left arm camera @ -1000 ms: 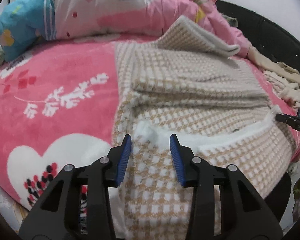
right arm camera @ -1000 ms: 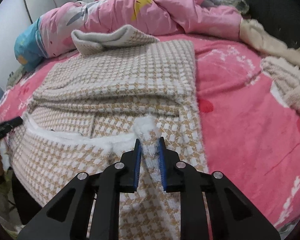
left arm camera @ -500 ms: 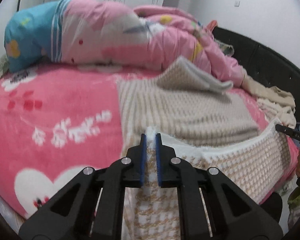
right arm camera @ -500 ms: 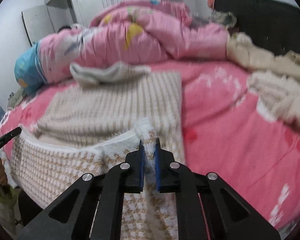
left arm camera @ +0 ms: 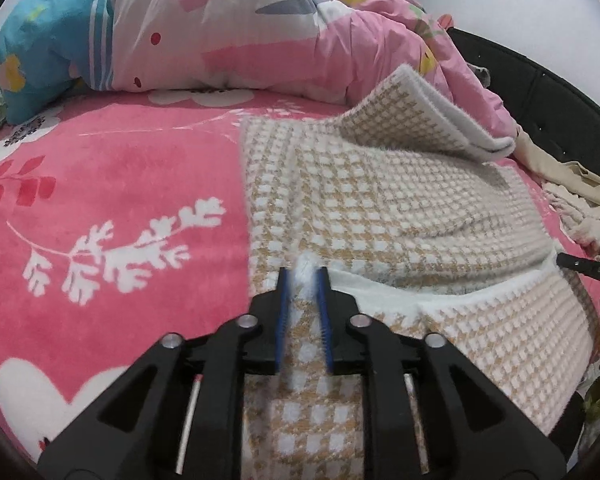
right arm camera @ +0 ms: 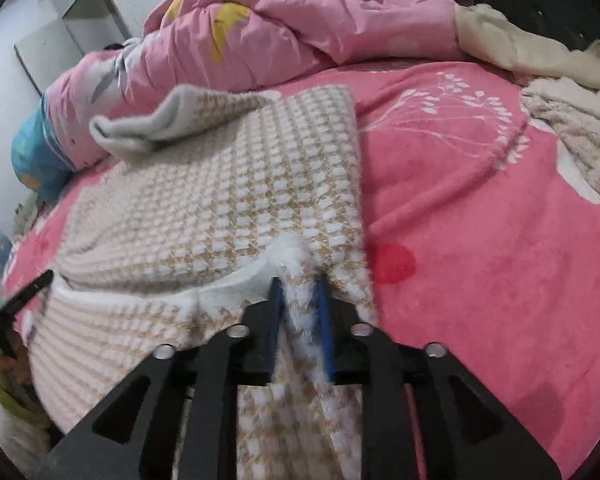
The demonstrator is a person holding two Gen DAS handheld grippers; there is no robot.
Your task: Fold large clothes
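A large beige-and-white checked fleece garment (left arm camera: 380,200) (right arm camera: 240,200) lies spread on the pink bed sheet (left arm camera: 120,160), its far corner turned up. The near hem (left arm camera: 480,300) is folded over onto the body, showing its white lining. My left gripper (left arm camera: 302,272) stands at the hem's left corner, its jaws opening, with the fluffy edge still loose between the blue pads. My right gripper (right arm camera: 298,280) is at the hem's right corner, jaws also opening with the fleece edge between them. Each view shows the other gripper's black tip at the far side of the hem.
A bunched pink duvet (left arm camera: 260,32) and a blue pillow (left arm camera: 32,60) lie beyond the garment. Beige clothes (right arm camera: 560,120) are piled on the right of the bed, against the black bed frame (left arm camera: 540,92). Bare pink sheet (right arm camera: 480,240) flanks the garment.
Both grippers closed on the near hem, raised it and carried it forward over the garment. Now both pairs of jaws have parted and the hem rests further up the body.
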